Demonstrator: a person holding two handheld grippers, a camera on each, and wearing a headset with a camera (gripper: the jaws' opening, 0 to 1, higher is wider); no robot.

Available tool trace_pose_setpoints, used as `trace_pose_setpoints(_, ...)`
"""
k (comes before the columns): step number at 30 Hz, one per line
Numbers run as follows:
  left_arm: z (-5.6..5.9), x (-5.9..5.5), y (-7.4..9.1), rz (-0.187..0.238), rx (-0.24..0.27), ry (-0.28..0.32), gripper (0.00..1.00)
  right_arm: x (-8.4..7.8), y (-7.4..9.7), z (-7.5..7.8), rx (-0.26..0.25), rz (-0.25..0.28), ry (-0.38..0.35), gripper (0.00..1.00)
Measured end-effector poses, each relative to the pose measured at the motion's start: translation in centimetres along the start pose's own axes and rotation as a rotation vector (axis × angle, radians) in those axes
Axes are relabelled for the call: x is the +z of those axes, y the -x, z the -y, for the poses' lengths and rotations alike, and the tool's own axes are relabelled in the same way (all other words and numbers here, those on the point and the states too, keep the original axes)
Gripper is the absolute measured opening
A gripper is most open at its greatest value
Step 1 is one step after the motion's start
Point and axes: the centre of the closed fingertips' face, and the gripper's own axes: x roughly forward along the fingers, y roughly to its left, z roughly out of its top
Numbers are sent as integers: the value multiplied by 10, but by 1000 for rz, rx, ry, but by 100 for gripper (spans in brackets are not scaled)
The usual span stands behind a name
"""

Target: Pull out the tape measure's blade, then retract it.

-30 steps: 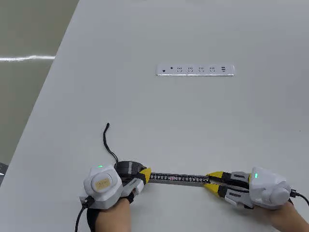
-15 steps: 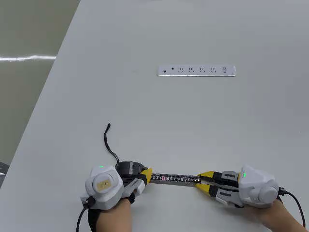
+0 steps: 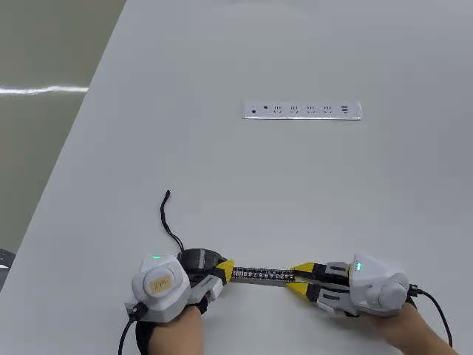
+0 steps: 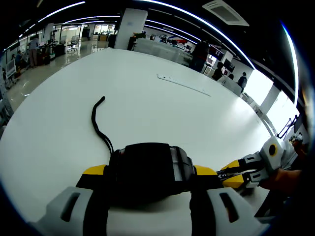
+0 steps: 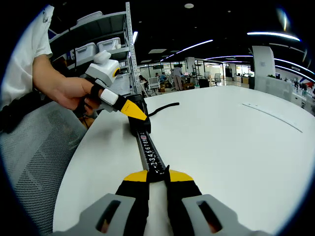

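Black tape measure (image 3: 198,260) lay near the left on the white counter (image 3: 295,192), gripped by the fingers of the left gripper (image 3: 222,269), blade (image 3: 262,275) ran right, its end pinched in the closed fingers of the right gripper (image 3: 299,273)

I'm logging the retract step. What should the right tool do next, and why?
Probably keep easing the right tool toward the tape measure case, jaws shut on the blade. The exposed blade is shorter than a second ago, yet a stretch still spans from case to tool, and the left tool holds the case.
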Motion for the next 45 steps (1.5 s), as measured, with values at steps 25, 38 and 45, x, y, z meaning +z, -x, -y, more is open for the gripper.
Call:
trace_pose_setpoints(25, 0, 0, -1, 5, -1, 0, 64, 9, -24, -7, 30, -2, 11, 12)
trace_pose_setpoints(38, 0, 0, -1, 3, -2, 1, 64, 17, -40, -12, 43, 0, 19, 12)
trace_pose_setpoints(45, -1, 0, -1, 4, -4, 2, 64, 20, -49, -16, 53, -2, 24, 12)
